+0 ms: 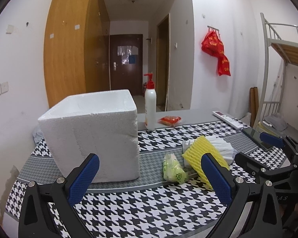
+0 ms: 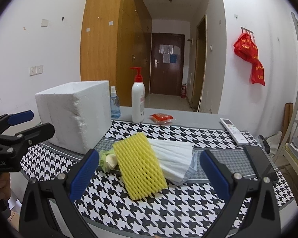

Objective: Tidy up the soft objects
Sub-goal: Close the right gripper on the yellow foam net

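Note:
A yellow foam net sleeve (image 2: 139, 164) lies on the houndstooth cloth, leaning on a white foam sheet bundle (image 2: 174, 158). A green plastic packet (image 2: 106, 159) lies to its left. A white styrofoam box (image 2: 75, 115) stands at the left. My right gripper (image 2: 149, 170) is open and empty, just in front of the yellow sleeve. In the left wrist view my left gripper (image 1: 149, 175) is open and empty, in front of the styrofoam box (image 1: 91, 136) and the green packet (image 1: 173, 168), with the yellow sleeve (image 1: 200, 156) and white foam (image 1: 222, 146) to the right.
A white pump bottle (image 2: 138, 101) and a blue spray bottle (image 2: 114, 104) stand behind the box. A red packet (image 2: 161, 118), a white remote (image 2: 233, 130) and a black phone (image 2: 260, 160) lie on the table. The right gripper (image 1: 272, 154) shows at the left wrist view's right edge.

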A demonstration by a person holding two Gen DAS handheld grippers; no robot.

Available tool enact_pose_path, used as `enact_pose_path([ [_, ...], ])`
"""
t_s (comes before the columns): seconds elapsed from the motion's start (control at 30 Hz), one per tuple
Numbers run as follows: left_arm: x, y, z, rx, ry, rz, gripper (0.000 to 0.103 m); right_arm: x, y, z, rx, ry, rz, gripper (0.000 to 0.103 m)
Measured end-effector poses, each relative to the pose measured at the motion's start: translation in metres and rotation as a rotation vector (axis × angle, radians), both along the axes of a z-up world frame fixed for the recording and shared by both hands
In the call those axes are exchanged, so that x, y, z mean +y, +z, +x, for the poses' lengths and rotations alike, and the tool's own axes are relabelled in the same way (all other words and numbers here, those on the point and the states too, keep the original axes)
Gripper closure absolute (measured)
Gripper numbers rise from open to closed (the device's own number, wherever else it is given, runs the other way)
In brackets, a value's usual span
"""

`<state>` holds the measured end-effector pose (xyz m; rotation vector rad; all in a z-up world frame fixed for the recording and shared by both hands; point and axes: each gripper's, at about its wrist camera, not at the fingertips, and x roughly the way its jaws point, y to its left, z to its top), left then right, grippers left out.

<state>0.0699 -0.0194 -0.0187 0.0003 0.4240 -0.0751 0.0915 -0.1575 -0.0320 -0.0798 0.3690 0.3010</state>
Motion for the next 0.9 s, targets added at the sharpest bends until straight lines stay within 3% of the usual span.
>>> enact_pose_path([
  [0.5, -0.013, -0.034, 0.034, 0.14, -0.085, -0.004, 0.001, -0.005, -0.024, 0.029, 0.111, 0.034, 0.005, 0.0],
  [0.9, -0.007, -0.048, 0.039, 0.182, -0.134, -0.044, 0.001, 0.003, -0.039, 0.043, 0.187, 0.119, 0.005, 0.001],
])
